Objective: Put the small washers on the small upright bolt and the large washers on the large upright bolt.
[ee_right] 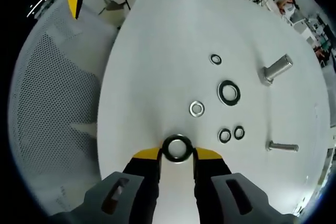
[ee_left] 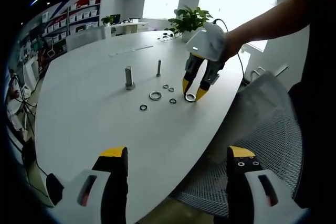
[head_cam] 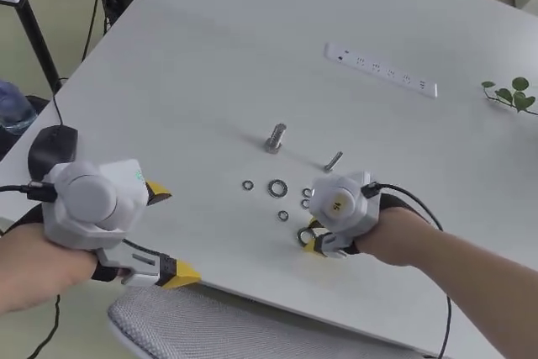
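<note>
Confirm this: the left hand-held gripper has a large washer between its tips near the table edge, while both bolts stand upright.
Wrong side: the right hand-held gripper has the large washer between its tips, as the right gripper view shows. The rest holds.

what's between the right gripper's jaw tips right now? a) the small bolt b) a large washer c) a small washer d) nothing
b: in the right gripper view a large washer lies between the yellow tips of the right gripper.
</note>
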